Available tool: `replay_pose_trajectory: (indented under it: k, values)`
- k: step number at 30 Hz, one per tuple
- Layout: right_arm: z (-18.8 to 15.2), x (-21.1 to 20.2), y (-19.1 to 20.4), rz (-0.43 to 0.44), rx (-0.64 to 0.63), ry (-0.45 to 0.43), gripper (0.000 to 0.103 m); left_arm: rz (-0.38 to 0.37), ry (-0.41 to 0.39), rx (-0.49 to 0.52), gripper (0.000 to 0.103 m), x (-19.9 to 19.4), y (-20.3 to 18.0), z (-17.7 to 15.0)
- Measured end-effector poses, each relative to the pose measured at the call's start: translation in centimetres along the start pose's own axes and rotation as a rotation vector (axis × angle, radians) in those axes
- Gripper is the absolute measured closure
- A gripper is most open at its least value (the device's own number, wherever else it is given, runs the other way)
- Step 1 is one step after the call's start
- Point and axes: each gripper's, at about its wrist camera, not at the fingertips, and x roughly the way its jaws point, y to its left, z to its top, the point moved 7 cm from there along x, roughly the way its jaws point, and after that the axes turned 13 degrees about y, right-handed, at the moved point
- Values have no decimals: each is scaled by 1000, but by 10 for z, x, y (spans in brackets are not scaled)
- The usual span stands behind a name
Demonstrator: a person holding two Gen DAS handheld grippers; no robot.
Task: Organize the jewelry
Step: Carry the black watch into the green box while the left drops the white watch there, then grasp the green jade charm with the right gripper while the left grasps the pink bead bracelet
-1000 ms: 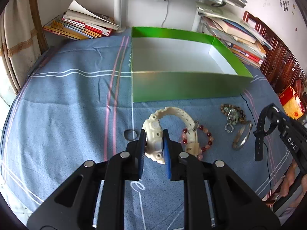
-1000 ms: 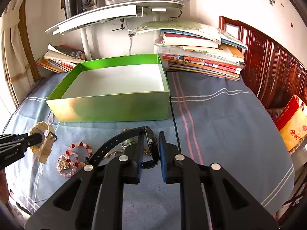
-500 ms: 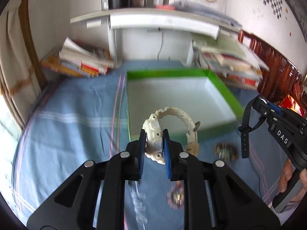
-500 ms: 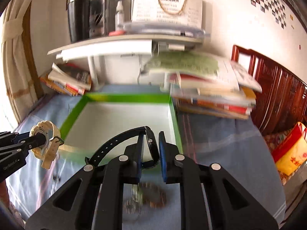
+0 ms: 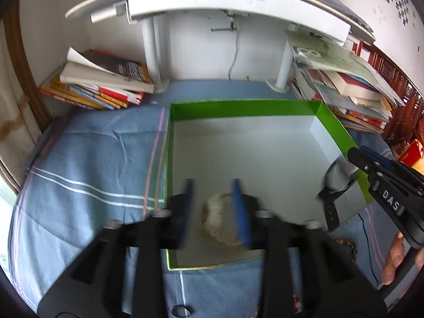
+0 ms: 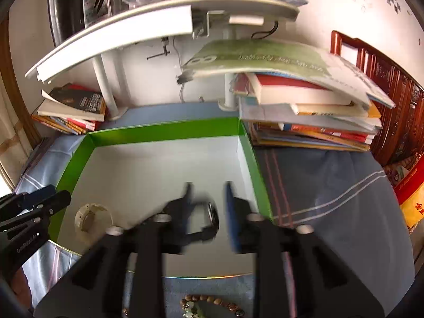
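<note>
Above the green box [image 5: 331,122], both jaws have just been opening: left gripper [image 5: 213,206] around the cream watch [image 5: 216,217], right gripper [image 6: 208,209] (lettered "DAS") around the black watch [image 6: 212,216], both apparently released.

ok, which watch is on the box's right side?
The black watch, between the right gripper's open fingers near the right green wall; the cream watch lies left.

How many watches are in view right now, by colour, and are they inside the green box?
Cream watch: 1, lying on the floor of the green box.
Black watch: 1, within the box's outline; too blurred to tell whether it is resting yet.
Total: 2
</note>
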Motion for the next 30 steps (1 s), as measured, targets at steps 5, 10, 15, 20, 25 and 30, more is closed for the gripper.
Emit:
replay_pose_trajectory:
  k: [5,10,15,20,25,30]
  values:
    - [-4,-38,-9,19,11,-60,53,9,-25,-16,50,-25,7,-9]
    - [-46,-64,-25,42,34,-38,46,55,-113,-63,22,-57,20,-48]
    - [-109,-44,-25,22,-3,101,46,50,-26,-8,22,-50,14,-97]
    - [-147,-28,-14,77,-18,188,52,46,47,69,22,-36,-4,-127]
    - [-158,-21,-3,98,-38,220,52,30,109,94,21,-23,-15,-146]
    - [-167,-18,-9,45,-42,241,52,42,147,100,21,-16,-13,-160]
